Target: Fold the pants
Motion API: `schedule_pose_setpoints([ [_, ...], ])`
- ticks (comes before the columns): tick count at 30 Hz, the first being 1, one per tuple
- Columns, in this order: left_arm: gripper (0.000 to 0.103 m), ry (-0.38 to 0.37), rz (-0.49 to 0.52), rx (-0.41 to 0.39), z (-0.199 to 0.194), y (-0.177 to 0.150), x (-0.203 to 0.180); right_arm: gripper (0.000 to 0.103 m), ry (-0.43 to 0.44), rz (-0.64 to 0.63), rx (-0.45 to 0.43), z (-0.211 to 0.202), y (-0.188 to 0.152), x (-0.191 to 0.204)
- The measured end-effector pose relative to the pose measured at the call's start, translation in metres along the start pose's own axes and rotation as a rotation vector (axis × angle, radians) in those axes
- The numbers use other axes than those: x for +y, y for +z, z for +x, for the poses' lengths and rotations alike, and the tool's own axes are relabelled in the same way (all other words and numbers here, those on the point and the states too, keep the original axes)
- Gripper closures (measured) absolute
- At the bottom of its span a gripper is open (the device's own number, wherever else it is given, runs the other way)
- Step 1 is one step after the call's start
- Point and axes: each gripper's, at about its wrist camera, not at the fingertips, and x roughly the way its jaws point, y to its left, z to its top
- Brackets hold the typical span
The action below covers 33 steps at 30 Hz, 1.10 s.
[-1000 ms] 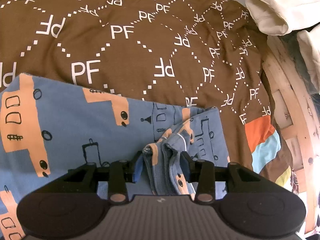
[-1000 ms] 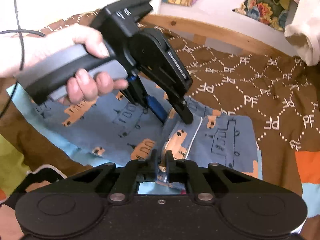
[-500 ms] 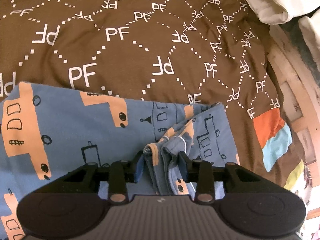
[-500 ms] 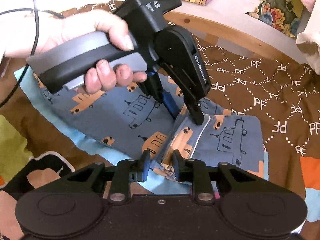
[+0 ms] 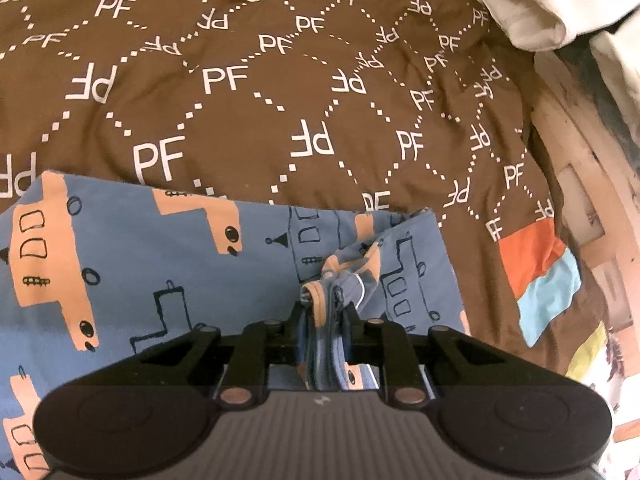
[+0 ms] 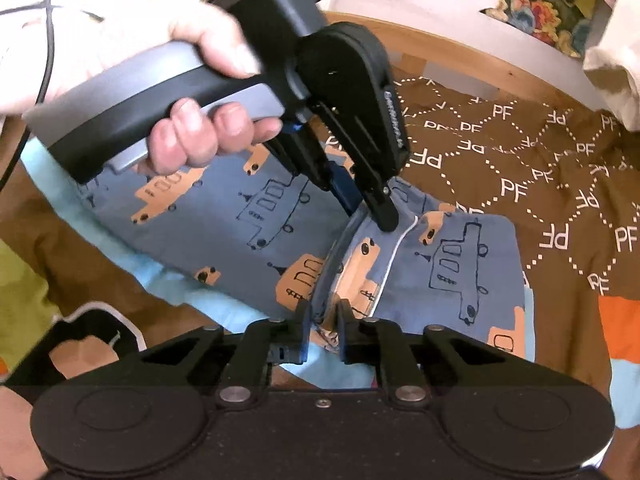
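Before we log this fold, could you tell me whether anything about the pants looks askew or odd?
Nothing damaged. The blue pants lie mostly flat on the brown quilt, except one raised, bunched ridge of cloth between the left tool and right tool, both closing on it.

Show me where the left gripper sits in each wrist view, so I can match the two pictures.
Left wrist view: left gripper bottom centre, jaws closing on a bunched ridge of the blue pants.
Right wrist view: left gripper upper centre, held by a hand, tips down on the same ridge.
Shared landmark: the brown PF blanket behind the pants.
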Motion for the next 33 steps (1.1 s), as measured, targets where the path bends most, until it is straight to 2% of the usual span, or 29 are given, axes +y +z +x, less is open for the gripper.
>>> schedule_pose_setpoints([
  [9, 0.085, -0.029, -0.044, -0.004, -0.022, 0.005, 0.013, 0.093, 0.070, 0.076, -0.027, -0.010, 0.015, -0.006],
  [15, 0.085, -0.012, -0.080, -0.017, -0.046, -0.004, 0.040, 0.093, 0.179, 0.083, -0.018, -0.005, 0.028, 0.008],
  [24, 0.085, 0.054, -0.124, -0.011, -0.071, -0.013, 0.081, 0.094, 0.308, 0.017, -0.014, 0.013, 0.050, 0.044],
  [31, 0.084, 0.115, -0.083, 0.013, -0.068, -0.020, 0.091, 0.094, 0.336, -0.007, 0.024, 0.032, 0.051, 0.061],
  [33, 0.081, 0.125, -0.074, 0.012, -0.066, -0.020, 0.090, 0.087, 0.336, -0.013, 0.044, 0.036, 0.050, 0.062],
])
